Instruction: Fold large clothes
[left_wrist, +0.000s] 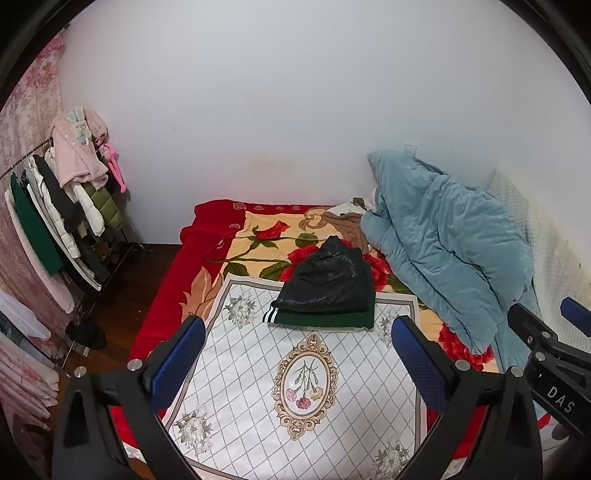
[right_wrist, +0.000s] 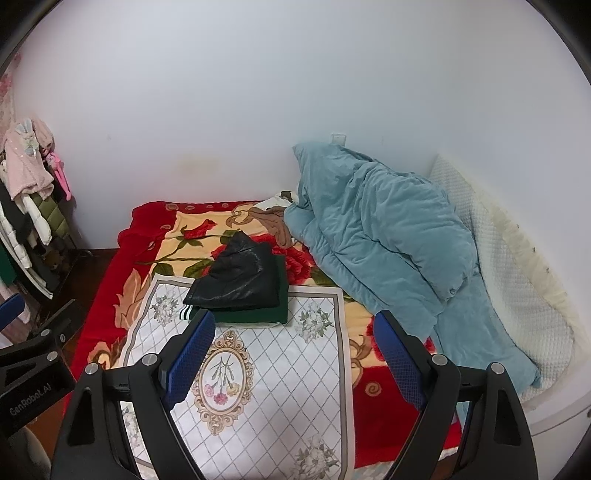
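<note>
Your left gripper (left_wrist: 297, 354) hangs above the near half of the bed with its blue fingers (left_wrist: 177, 360) wide apart and nothing between them. Your right gripper (right_wrist: 293, 349) is likewise spread and empty; in the left view only its tip shows, cut off at the right edge.

You have two folded garments stacked at the far edge of the white cloth (left_wrist: 258, 387): a black jacket (left_wrist: 328, 278) on top of a green garment (left_wrist: 325, 317). Most of the green one is hidden under the jacket, with only its front edge and a striped cuff showing.

Both near corners of the cloth are covered by your grippers. It lies on a red rose blanket (left_wrist: 159, 317), whose near edge is out of frame. A blue duvet (left_wrist: 439, 243) is heaped along the bed's right side, covering the blanket there. Behind its far end a brown and white bundle (left_wrist: 349, 218) peeks out, too hidden to identify. A clothes rack (left_wrist: 66, 206) stands left of the bed, partly cropped.
</note>
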